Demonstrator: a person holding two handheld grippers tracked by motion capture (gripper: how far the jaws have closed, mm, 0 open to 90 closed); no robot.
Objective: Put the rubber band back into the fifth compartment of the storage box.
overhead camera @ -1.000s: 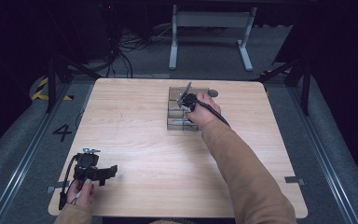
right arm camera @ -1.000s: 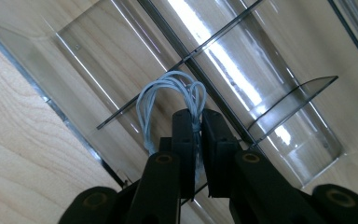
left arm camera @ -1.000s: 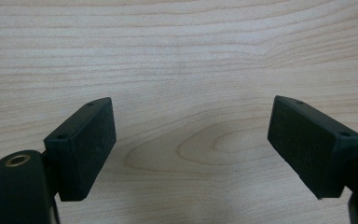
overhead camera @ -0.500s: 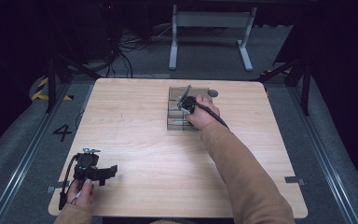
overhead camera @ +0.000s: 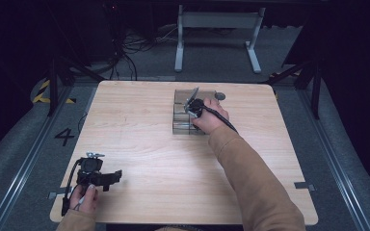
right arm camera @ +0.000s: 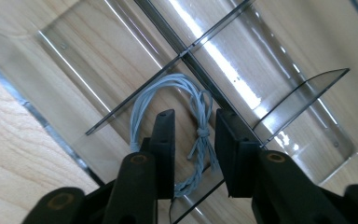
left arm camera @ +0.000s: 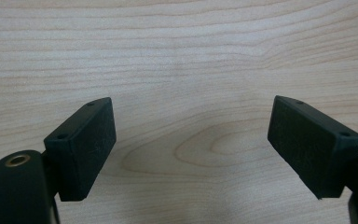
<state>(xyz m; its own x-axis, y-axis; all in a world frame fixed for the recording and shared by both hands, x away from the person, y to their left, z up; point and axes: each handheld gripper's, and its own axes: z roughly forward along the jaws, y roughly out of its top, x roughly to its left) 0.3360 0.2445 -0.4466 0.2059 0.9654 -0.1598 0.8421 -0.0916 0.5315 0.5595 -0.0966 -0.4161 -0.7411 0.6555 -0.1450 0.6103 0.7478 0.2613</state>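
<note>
A light blue cord bundle (right arm camera: 201, 133), looped and knotted, lies in one compartment of a clear plastic divided organizer (right arm camera: 303, 88). My right gripper (right arm camera: 195, 115) reaches down into that compartment. Its jaws have just been opening and now stand apart on either side of the cord without pressing on it. In the high view the right gripper (overhead camera: 192, 103) is over the organizer (overhead camera: 179, 126) at the table's far middle. My left gripper (overhead camera: 115, 177) rests near the front left corner, and its jaws (left arm camera: 191, 105) are wide open over bare wood.
A small dark round object (overhead camera: 219, 96) lies on the wooden table (overhead camera: 139, 134) just behind the organizer. Thin clear dividers (right arm camera: 121, 112) stand close around the right gripper's jaws. The person's right sleeve (overhead camera: 250, 183) crosses the table's right half.
</note>
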